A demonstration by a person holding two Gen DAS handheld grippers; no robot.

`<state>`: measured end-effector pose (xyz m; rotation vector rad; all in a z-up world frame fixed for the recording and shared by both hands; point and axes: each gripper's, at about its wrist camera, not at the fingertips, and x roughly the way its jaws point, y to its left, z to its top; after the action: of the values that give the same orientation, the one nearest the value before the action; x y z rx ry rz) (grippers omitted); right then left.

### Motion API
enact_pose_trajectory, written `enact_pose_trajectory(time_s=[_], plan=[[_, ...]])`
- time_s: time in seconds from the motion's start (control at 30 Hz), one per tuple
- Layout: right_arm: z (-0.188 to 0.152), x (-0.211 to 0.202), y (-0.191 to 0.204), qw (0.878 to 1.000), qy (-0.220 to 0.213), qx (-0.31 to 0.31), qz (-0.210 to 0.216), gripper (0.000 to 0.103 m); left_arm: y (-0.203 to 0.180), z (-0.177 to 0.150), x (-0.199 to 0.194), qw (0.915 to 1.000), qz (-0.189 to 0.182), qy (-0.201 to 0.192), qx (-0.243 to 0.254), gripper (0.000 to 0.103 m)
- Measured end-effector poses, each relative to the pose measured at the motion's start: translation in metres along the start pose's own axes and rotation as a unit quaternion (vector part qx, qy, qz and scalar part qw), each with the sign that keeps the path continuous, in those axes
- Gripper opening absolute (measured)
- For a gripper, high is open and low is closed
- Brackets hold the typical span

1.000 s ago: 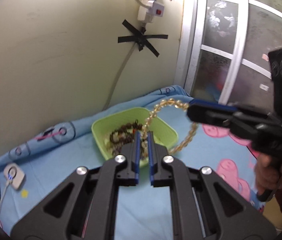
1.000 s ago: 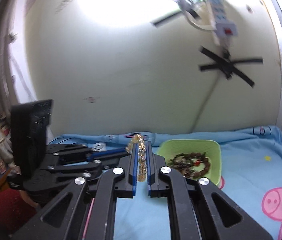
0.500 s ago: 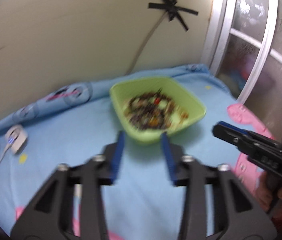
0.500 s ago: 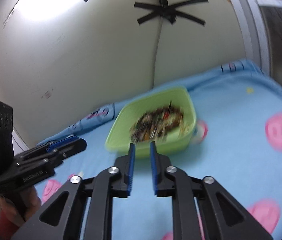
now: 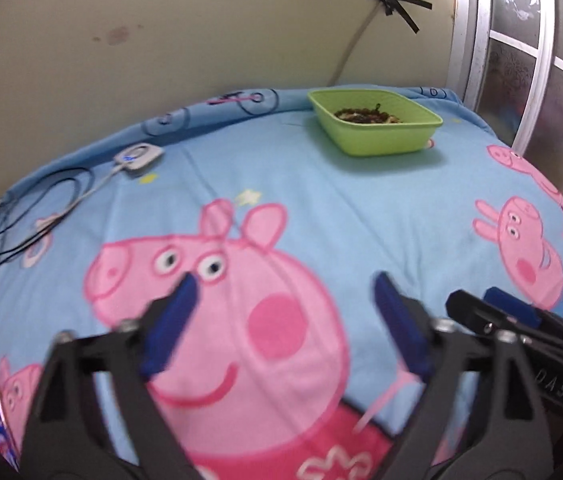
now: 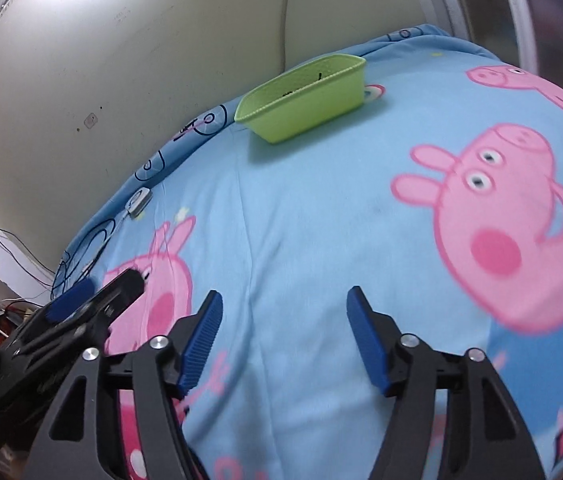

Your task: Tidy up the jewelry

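A green plastic tray [image 5: 377,136] stands at the far side of the blue cartoon-pig sheet, near the wall. Dark and amber bead jewelry [image 5: 365,115] lies heaped inside it. In the right wrist view the tray [image 6: 305,108] shows from the side, its contents mostly hidden. My left gripper [image 5: 285,284] is open and empty, low over the sheet, far from the tray. My right gripper [image 6: 283,296] is open and empty too. The right gripper shows at the lower right of the left wrist view [image 5: 481,304], the left one at the lower left of the right wrist view [image 6: 93,288].
A small white device [image 5: 139,156] with a blue light and dark cables [image 5: 21,216] lies at the sheet's far left. A cable taped to the wall [image 5: 353,44] runs down behind the tray. A glass door frame [image 5: 537,60] stands at the right.
Both grippers let go of the amber bead strand, which dropped into the tray. Both have pulled back from the tray and opened wide.
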<state>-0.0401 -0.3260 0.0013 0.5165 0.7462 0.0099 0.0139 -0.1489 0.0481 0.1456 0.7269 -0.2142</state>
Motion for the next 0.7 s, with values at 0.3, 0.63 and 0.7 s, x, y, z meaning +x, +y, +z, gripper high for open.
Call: enact_pose_trajectory(time_s=[0.3, 0.63, 0.7], plan=[[-0.035, -0.018, 0.013, 0.999, -0.027, -0.001, -0.039, 0.051, 0.015, -0.038, -0.024, 0.9982, 0.058, -0.008, -0.011, 0.097], [-0.046, -0.023, 0.014, 0.998, -0.031, 0.002, -0.047, 0.056, 0.017, -0.053, -0.027, 0.9973, 0.071, 0.001, -0.022, 0.097], [-0.045, -0.024, 0.011, 0.998, -0.034, 0.009, -0.048, 0.056, 0.016, -0.055, -0.024, 0.9975, 0.065, 0.01, -0.023, 0.097]])
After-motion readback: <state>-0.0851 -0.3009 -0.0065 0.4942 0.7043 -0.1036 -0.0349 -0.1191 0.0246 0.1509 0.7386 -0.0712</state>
